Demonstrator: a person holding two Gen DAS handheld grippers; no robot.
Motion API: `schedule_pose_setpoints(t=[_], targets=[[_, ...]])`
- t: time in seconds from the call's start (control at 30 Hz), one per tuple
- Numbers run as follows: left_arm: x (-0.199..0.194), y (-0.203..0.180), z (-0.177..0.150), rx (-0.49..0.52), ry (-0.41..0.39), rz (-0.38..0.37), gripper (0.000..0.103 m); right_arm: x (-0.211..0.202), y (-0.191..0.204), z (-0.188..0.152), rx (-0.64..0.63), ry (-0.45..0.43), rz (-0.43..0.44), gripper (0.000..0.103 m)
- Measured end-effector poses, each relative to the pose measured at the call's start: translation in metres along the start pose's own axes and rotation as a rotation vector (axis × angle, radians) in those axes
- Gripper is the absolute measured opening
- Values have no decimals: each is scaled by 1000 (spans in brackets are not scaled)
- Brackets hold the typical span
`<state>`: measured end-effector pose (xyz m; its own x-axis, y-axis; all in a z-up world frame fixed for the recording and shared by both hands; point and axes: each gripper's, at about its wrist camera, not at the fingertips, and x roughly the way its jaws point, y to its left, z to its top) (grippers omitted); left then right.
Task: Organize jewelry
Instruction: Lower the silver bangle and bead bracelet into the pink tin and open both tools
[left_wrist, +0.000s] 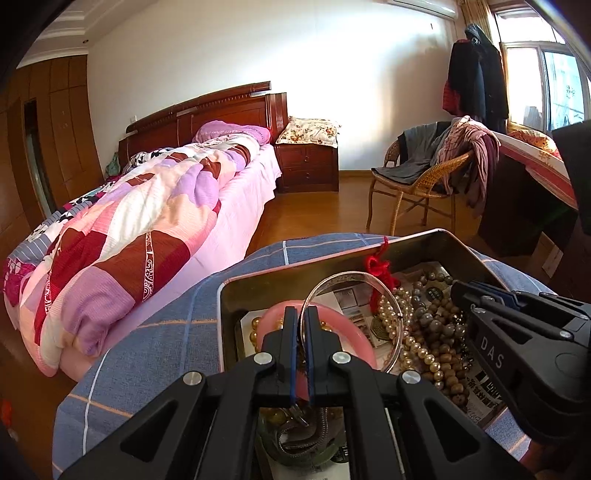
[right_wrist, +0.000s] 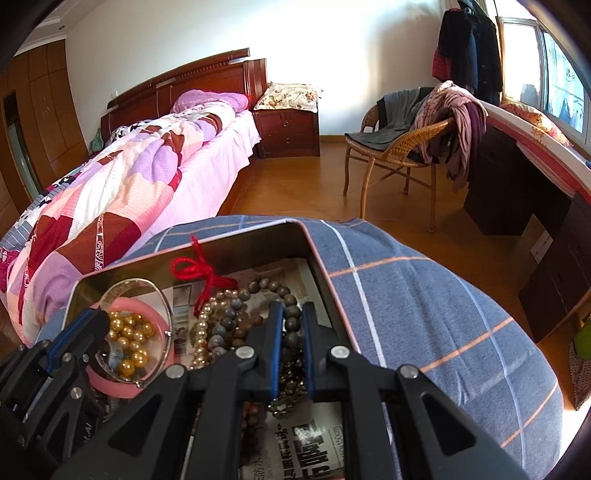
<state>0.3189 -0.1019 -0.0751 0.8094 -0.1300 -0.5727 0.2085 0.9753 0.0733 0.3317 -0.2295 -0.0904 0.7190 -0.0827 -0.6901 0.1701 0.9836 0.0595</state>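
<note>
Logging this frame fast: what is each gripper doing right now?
Left gripper: closed on the silver bangle.
Right gripper: nearly closed around dark beads; a firm grip cannot be told.

Bright window (left_wrist: 546, 81) daylight; fisheye edges dark, warped.

Tin box (right_wrist: 317, 266) sits on a cloth-covered surface (right_wrist: 424, 314); inside, a bangle (left_wrist: 354, 317) and dish (right_wrist: 147, 373) of loose beads (right_wrist: 129, 339) lie at left, bead strands (left_wrist: 436, 332) heaped at right, a knotted cord (right_wrist: 199, 273) at the far wall, printed paper (right_wrist: 306, 443) under all. Bed (left_wrist: 155, 206) lies far left, nightstand (left_wrist: 308, 166) beyond its right side. Wicker chair (right_wrist: 399, 147) stands far right, clothes (right_wrist: 454, 122) on it, desk (right_wrist: 517, 184) just right of it.
</note>
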Motion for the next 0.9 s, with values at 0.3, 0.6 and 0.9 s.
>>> schedule_pose_setpoints(t=[0.3,0.6,0.9], targets=[[-2,-8,-3,13,7,-7,28,0,6,-2,-21,-16,-23,20],[-9,1,-2,-65,-24,12,64,-6,-3,3,37,-19,64,28],[-15,20,1,-154,-15,29,76,-33,-1,9,39,-155,66,93]])
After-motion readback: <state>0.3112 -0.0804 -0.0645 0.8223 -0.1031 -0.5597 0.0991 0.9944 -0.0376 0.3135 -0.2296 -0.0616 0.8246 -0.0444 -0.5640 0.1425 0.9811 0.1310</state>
